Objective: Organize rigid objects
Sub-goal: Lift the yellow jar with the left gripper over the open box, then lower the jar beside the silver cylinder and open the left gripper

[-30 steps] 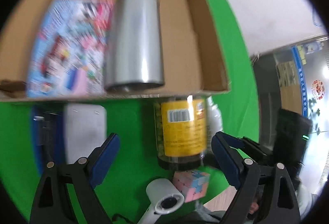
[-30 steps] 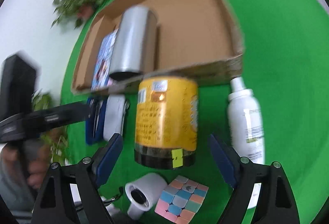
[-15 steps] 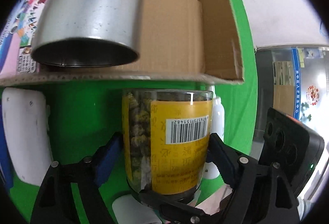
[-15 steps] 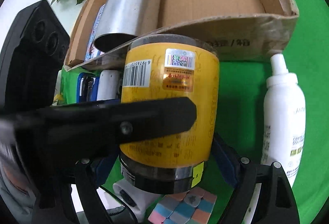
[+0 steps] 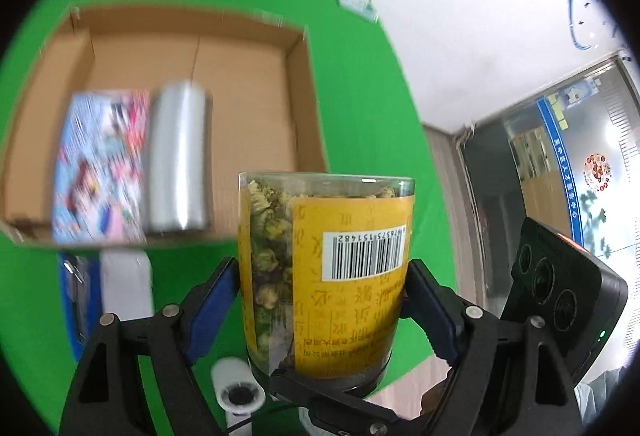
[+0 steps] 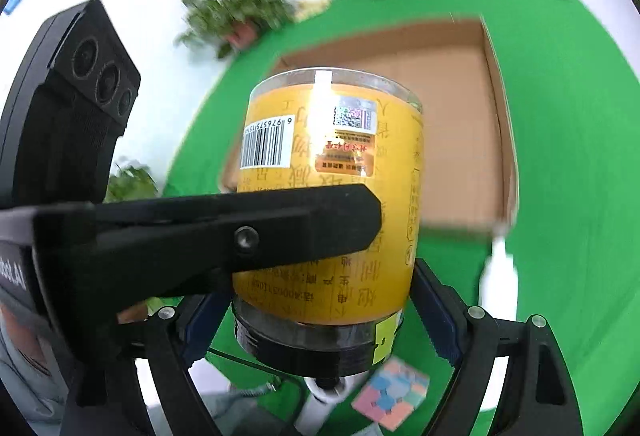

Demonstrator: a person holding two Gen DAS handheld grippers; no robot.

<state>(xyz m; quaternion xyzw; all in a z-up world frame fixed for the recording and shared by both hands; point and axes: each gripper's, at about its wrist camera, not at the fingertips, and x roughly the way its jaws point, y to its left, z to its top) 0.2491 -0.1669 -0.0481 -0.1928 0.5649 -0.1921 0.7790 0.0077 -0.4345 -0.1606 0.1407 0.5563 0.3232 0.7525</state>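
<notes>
Evidently both tools share one load: the left tool [image 5: 324,310] has its blue pads pressed against either side of the yellow-labelled jar [image 5: 326,276] of dried flowers, and the right tool [image 6: 322,310] is clamped on the same jar [image 6: 330,203] lower down, close to its black screw lid [image 6: 316,344]. The jar is wide and smooth, so a doubled hold from two directions probably guards against it twisting or slipping out of one pair of pads. It hangs in the air, clear of the green table [image 5: 360,83], lid end toward the cameras, in front of the near wall of the open cardboard box [image 5: 192,55]. Inside that box a colourful printed packet [image 5: 100,163] and a silver metal cylinder [image 5: 178,163] lie side by side against the left wall, which leaves the right part bare, the likely spot for the jar. Outside, near the table's near edge, wait a white spray bottle [image 6: 498,284], a pastel puzzle cube [image 6: 390,396] and a white flat case [image 5: 126,284]. The box rim looks like the main thing to clear.
</notes>
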